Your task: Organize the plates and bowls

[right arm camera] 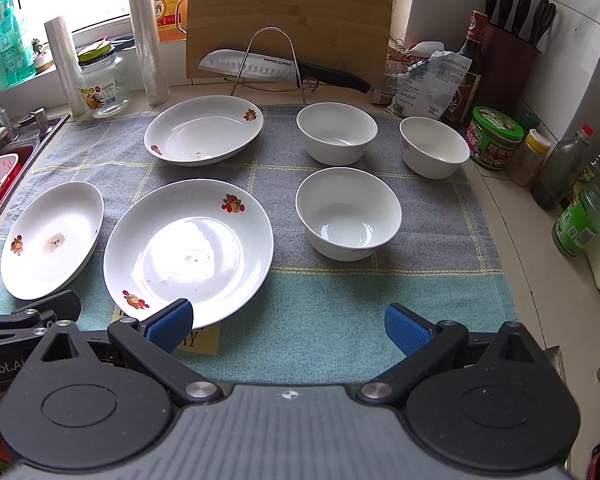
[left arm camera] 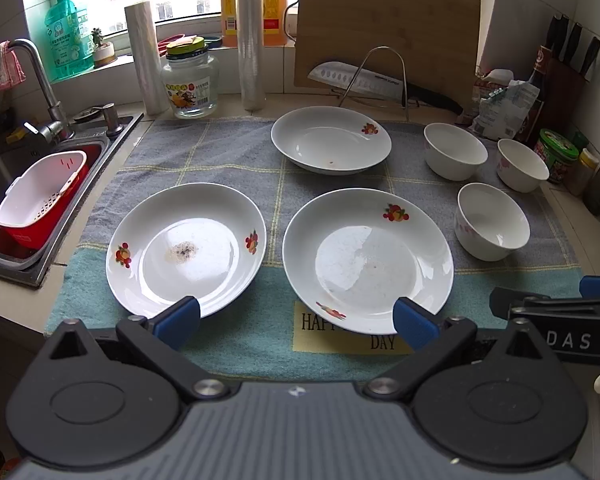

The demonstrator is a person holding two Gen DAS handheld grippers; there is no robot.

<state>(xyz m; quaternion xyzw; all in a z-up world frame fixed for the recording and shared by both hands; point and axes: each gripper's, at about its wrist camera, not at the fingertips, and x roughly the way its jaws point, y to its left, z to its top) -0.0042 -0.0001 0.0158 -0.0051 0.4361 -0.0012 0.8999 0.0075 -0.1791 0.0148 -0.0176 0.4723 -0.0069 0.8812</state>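
Three white plates with fruit prints lie on a checked towel (left arm camera: 236, 152): a near left plate (left arm camera: 186, 250) with a stain, a near middle plate (left arm camera: 368, 258), and a far plate (left arm camera: 331, 139). Three white bowls stand at the right: a near bowl (left arm camera: 492, 221) and two far bowls (left arm camera: 455, 151) (left arm camera: 522, 164). My left gripper (left arm camera: 296, 316) is open and empty, above the towel's front edge between the two near plates. My right gripper (right arm camera: 288, 322) is open and empty, just right of the near middle plate (right arm camera: 188, 250), in front of the near bowl (right arm camera: 348, 214).
A sink (left arm camera: 4, 160) with a red and white colander (left arm camera: 42, 196) lies at the left. A cutting board (left arm camera: 386, 28), a knife on a wire rack (left arm camera: 374, 80), a glass jar (left arm camera: 190, 82) and film rolls stand behind. Bottles and jars (right arm camera: 496, 138) line the right side.
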